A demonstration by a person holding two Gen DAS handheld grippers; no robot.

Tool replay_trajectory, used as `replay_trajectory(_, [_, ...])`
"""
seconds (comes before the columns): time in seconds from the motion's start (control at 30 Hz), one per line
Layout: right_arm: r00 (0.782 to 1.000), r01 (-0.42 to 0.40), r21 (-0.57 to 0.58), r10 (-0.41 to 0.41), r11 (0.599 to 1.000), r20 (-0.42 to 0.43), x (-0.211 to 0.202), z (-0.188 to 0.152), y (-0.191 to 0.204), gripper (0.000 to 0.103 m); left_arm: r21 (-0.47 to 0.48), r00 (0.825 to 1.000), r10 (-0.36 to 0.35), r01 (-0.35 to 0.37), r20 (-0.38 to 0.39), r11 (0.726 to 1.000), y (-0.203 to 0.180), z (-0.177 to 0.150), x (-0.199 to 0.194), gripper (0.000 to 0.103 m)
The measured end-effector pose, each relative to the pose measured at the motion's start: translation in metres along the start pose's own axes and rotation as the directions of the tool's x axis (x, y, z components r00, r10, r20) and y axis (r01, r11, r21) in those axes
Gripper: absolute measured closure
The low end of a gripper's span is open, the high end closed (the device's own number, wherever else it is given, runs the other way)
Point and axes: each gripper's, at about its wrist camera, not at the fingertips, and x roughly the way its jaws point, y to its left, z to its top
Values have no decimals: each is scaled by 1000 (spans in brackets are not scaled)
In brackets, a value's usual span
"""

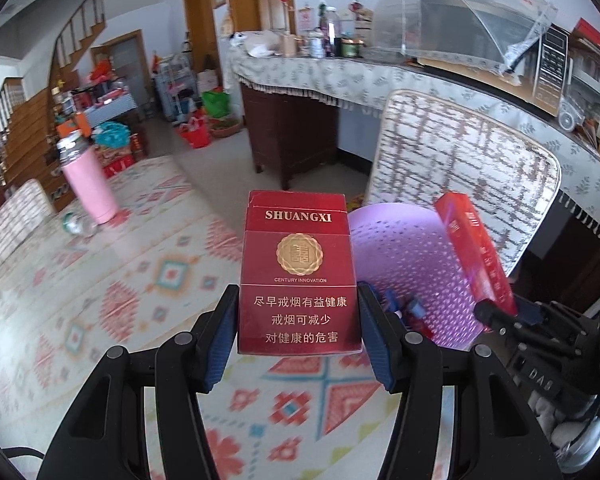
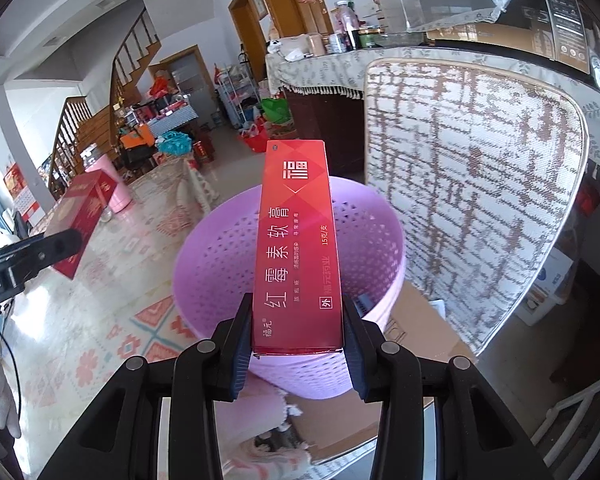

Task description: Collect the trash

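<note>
My left gripper [image 1: 298,330] is shut on a dark red SHUANGXI cigarette pack [image 1: 298,276], held upright above the patterned table, left of a purple perforated basket [image 1: 412,264]. The pack also shows in the right wrist view [image 2: 82,216]. My right gripper [image 2: 296,328] is shut on a long red ointment box [image 2: 296,240], held over the basket's [image 2: 204,256] open mouth. That box also shows in the left wrist view [image 1: 476,256], above the basket. Small blue and red items lie inside the basket.
A pink thermos [image 1: 86,180] and a fallen clear bottle [image 1: 80,224] stand on the table at far left. A chair with a woven backrest [image 2: 472,176] is behind the basket. A cardboard box [image 2: 416,340] lies under the basket. A cluttered counter runs behind.
</note>
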Motion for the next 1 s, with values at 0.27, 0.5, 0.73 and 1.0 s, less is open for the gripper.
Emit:
replay_trajectory(0.27, [1000, 10, -12, -10, 1000, -10, 16, 19, -8, 60, -10, 996, -84, 83, -41, 996, -21, 33, 42, 46])
replay_trajectory(0.5, [1000, 1, 22, -1, 1000, -5, 31, 30, -13, 49, -41, 991, -130, 129, -23, 991, -17, 43, 50, 25])
replay_trajectory(0.73, [1000, -7, 38, 6, 999, 19, 21, 22, -14, 44, -62, 996, -87, 87, -9, 994, 0, 25, 30, 25])
replay_trajectory(1.0, [1000, -22, 62, 21, 998, 24, 4, 10, -8, 40, -75, 997, 12, -6, 76, 997, 14, 0, -21, 21])
